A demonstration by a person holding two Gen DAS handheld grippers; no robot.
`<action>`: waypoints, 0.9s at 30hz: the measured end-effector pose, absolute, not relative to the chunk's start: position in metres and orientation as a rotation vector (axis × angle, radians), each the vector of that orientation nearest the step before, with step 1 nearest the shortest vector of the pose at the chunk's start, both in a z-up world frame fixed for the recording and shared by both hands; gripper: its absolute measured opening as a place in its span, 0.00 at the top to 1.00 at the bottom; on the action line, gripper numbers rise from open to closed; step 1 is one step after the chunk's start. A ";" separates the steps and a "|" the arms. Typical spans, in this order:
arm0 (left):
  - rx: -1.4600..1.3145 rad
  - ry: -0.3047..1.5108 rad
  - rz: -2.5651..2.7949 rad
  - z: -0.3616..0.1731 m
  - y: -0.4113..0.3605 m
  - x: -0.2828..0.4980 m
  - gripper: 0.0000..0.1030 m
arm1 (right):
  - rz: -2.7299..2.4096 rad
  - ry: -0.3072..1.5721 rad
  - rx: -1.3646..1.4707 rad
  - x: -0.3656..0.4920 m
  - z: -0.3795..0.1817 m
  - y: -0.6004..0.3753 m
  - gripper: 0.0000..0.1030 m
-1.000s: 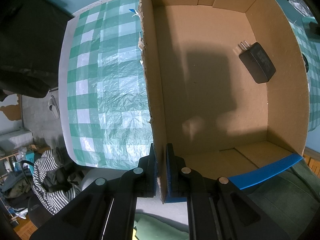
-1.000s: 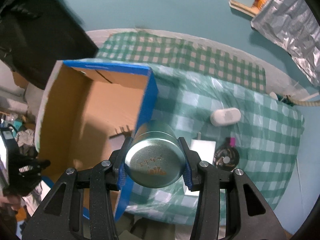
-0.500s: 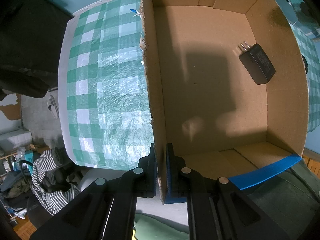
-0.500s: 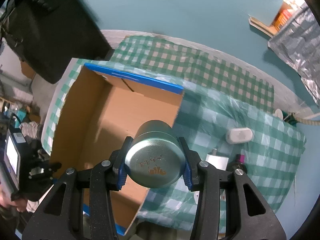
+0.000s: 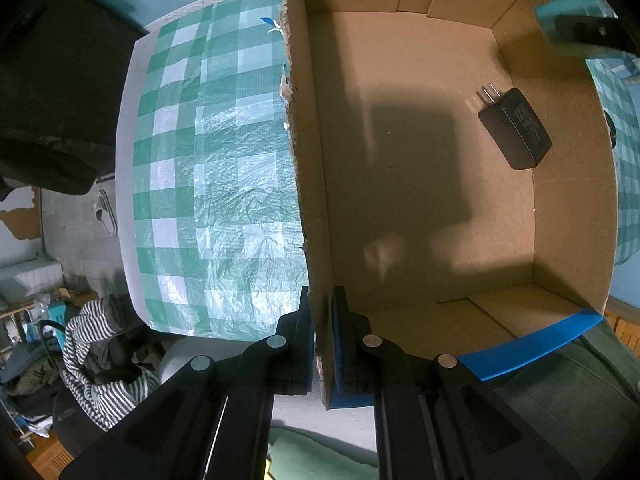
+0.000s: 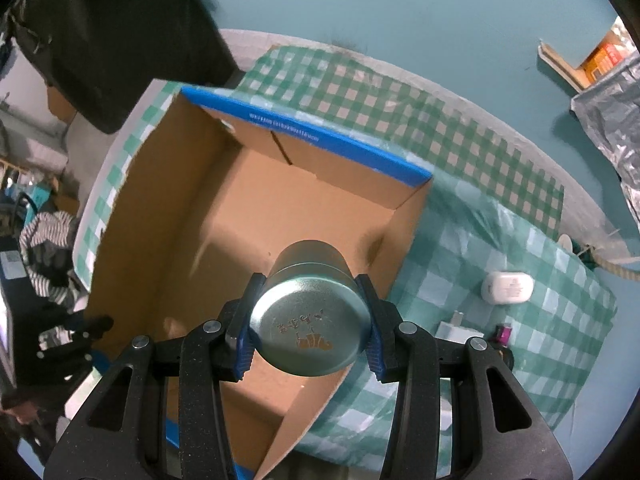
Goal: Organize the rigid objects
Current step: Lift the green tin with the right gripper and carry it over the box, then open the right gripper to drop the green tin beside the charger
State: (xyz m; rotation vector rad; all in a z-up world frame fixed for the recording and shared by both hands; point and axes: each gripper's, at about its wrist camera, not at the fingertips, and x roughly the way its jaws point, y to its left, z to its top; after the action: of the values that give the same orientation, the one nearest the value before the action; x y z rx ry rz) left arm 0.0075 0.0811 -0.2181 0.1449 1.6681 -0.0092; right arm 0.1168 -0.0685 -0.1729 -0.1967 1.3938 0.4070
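1. a checked cloth (image 5: pixel 224 184) is spread over the table, left of the box
2. the torn wall of the cardboard box (image 5: pixel 308 184) is pinched by the left gripper (image 5: pixel 323 344)
3. a black charger (image 5: pixel 516 128) is seen lying on the box floor
4. a green tin (image 6: pixel 308 320) is clamped by the right gripper (image 6: pixel 308 330) above the box
5. a white case (image 6: pixel 508 288) is left on the cloth

We take this for a lived-in home room: teal walls (image 6: pixel 420 20), a worktop under a green checked plastic cloth (image 5: pixel 216 168), striped clothing (image 5: pixel 96 360) heaped on the floor off its edge, a slipper (image 5: pixel 106 216) nearby, and a shelf (image 6: pixel 560 68) with packets.
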 end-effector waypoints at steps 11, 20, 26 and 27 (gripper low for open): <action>0.138 1.670 -0.002 -0.219 0.082 0.007 0.91 | 0.400 1.444 -0.193 0.122 -0.198 -0.067 0.58; 0.144 1.669 0.000 -0.218 0.082 0.006 0.91 | 0.395 1.470 -0.199 0.121 -0.212 -0.067 0.58; 0.140 1.668 0.000 -0.217 0.082 0.006 0.91 | 0.390 1.467 -0.209 0.120 -0.214 -0.067 0.58; 0.140 1.668 0.001 -0.217 0.082 0.006 0.91 | 0.387 1.467 -0.209 0.120 -0.214 -0.068 0.58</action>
State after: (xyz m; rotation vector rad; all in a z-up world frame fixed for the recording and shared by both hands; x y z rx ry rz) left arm 0.0059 0.0821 -0.2171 0.1395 1.6683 0.0009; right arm 0.1197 -0.0677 -0.2139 -0.2093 1.4674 0.3870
